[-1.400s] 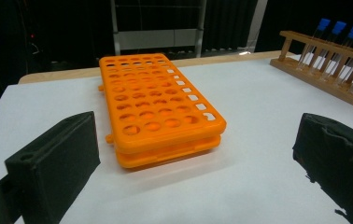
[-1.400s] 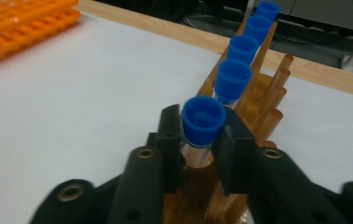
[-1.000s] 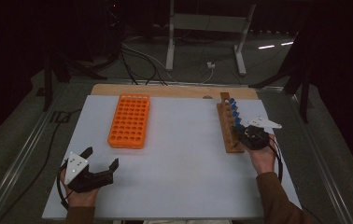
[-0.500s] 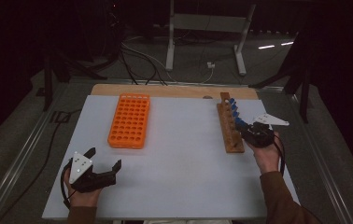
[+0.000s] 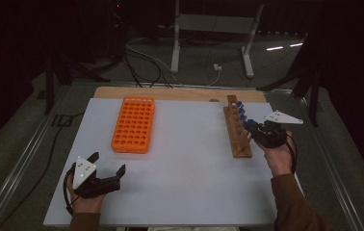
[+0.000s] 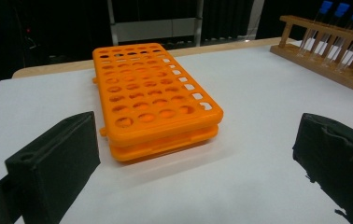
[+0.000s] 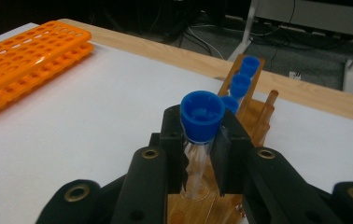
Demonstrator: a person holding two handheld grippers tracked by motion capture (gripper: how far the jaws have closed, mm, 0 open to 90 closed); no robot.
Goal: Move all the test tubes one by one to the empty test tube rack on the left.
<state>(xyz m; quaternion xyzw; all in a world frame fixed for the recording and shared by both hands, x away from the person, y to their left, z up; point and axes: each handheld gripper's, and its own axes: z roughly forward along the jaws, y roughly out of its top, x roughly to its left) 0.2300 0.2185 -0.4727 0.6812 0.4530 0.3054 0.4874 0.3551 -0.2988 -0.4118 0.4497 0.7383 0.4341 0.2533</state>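
1. My left gripper [image 5: 107, 169] rests low at the near left of the white table [image 5: 189, 183], jaws wide apart with nothing between them.
2. Past those jaws in the left gripper view lies the orange rack [image 6: 153, 105], flat on the table, its holes unfilled as far as I can see.
3. My right gripper [image 7: 201, 140] sits at the right side, jaws clamped on a clear tube [image 7: 197, 163] just under its blue cap [image 7: 202, 114].
4. That tube stands upright over the near end of the wooden rack [image 5: 237, 134]; I cannot tell whether its bottom is clear of the rack.
5. Beyond it, more blue-capped tubes [image 7: 241, 84] stand in the wooden rack's row.
6. Farthest out, a metal stand [image 5: 214, 43] on the dark floor.
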